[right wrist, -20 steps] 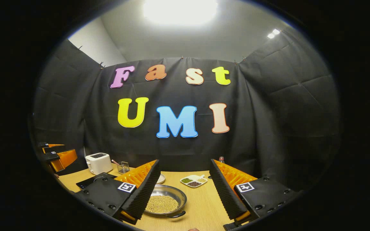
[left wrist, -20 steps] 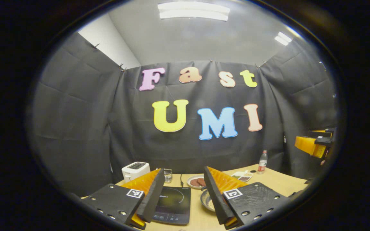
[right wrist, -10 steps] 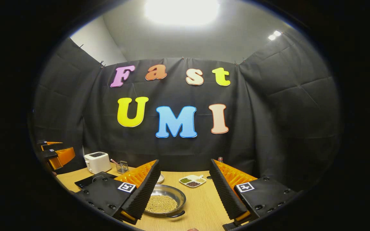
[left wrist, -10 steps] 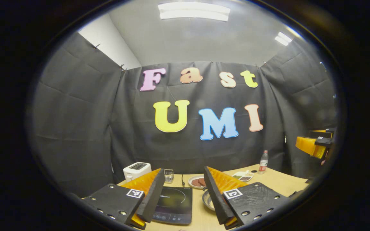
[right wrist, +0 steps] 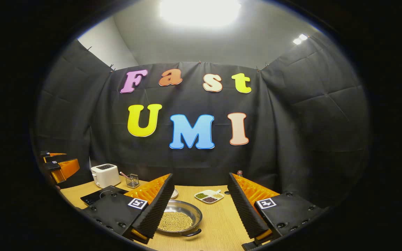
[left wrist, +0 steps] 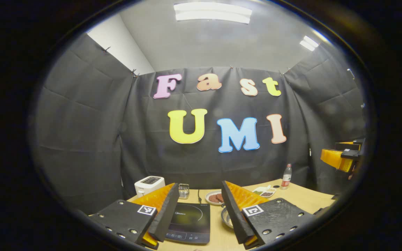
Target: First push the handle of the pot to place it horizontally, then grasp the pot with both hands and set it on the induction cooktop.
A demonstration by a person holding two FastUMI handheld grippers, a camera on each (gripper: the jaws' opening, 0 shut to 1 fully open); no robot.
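Pot [right wrist: 178,219] on table [right wrist: 218,223], just right of cooktop [left wrist: 188,223], not on it. Shallow metal pan, bottom covered with yellow beans; dark handle [right wrist: 191,233] at near rim pointing toward camera. Judgement: stiff, smooth rim likely slippery, load loose (tilt spills beans), so keep level, grip opposite sides at handles. Far handle hidden. Right gripper [right wrist: 201,209] jaws wide, holding nothing, above pot. Left gripper [left wrist: 199,212] wide too, empty, over cooktop. Toaster [right wrist: 105,176] at back.
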